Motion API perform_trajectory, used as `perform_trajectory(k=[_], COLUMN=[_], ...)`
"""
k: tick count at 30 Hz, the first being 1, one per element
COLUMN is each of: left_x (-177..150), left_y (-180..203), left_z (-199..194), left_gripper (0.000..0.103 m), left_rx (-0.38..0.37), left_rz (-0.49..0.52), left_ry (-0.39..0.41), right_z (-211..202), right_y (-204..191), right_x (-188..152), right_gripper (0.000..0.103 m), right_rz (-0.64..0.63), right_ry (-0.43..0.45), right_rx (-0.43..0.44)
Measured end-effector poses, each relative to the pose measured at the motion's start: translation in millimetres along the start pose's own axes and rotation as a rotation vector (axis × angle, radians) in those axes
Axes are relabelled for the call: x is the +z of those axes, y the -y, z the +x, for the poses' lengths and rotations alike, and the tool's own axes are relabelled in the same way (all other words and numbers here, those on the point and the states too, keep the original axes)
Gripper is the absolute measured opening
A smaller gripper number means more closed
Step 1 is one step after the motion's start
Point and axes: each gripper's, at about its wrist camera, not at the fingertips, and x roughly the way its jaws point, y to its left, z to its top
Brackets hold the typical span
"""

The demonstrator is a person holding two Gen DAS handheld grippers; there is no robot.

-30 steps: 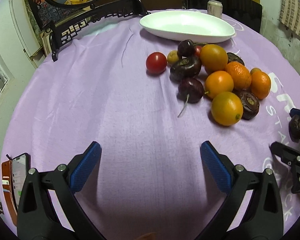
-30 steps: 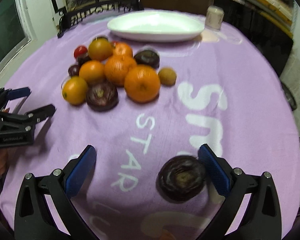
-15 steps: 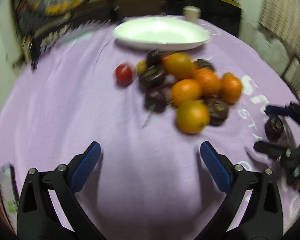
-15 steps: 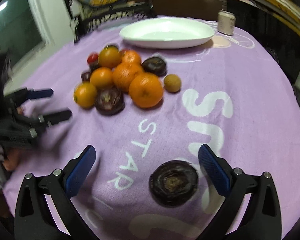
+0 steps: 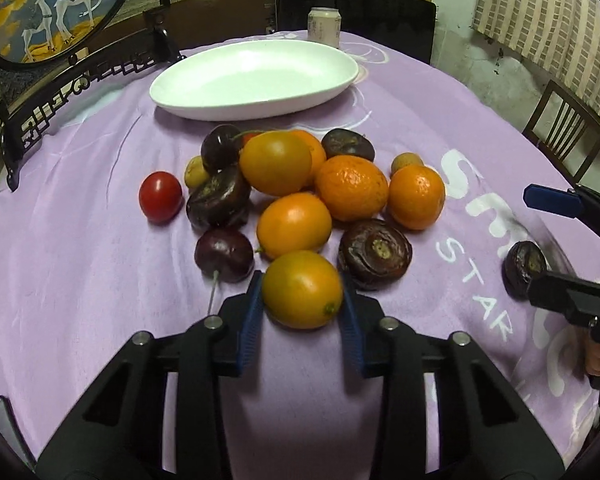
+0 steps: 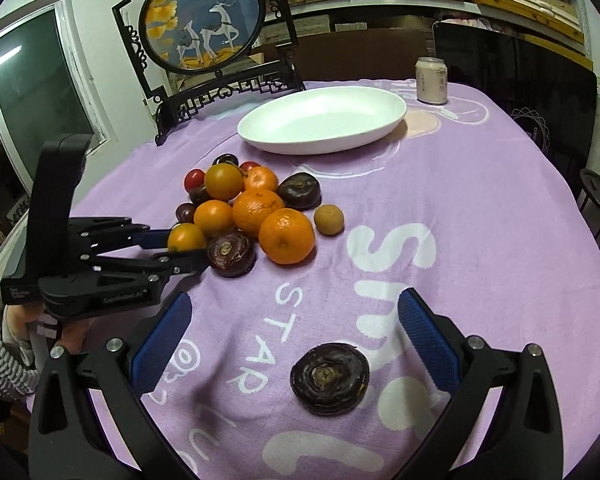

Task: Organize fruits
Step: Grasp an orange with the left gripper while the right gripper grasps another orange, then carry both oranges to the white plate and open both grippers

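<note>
Sitting between the blue pads of the left gripper [image 5: 302,304], which have just closed onto its sides, the smooth yellow-orange oval fruit [image 5: 302,289] lies at the pile's near edge, long axis crosswise, stem nub pointing lower right. Right gripper [image 6: 292,320] gapes wide, empty, straddling a wrinkled dark purple fruit [image 6: 330,378].

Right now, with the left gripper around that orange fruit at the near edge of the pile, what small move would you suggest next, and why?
Probably lift it straight up: the left gripper has just closed on the orange fruit, both pads touching it, and the white dish beyond the pile sits empty.
</note>
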Motion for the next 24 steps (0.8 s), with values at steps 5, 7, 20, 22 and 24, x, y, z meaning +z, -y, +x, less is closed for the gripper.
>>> perform_trajectory(k=[5,7,20,22,24], left_x=[-5.2,-9.5,-8.9,-2.0,8.5], left_y=[-1.4,-5.0,-32.4,-35.3,-37.3], left_z=[-10.6,-22.5,-37.2,-37.5,-39.1], left_gripper=[0.037,0.037,0.037,0.037,0.037], left_rx=[-0.034,-0.037,-0.055,-0.054,-0.04], left_rz=[-0.012,-0.023,-0.12,-0.132,-0.128], left_ry=[0.011,0.029,0.061,0.06,0.065], right_z=[6.5,12.3,70.4,67.5,58.3], right_y=[-4.7,-5.8,16.9,25.4,26.0], right_x=[3.5,10.2,36.3,34.9,39.2], right_gripper=[0.09,0.086,0.041,0.041,0.041], right_rz=[-0.021,-0.007,0.176,0.227,0.217], right_ry=[-0.017,-0.036,-0.158,-0.16,-0.136], right_rx=[0.017,0.031,0.15,0.204,0.202])
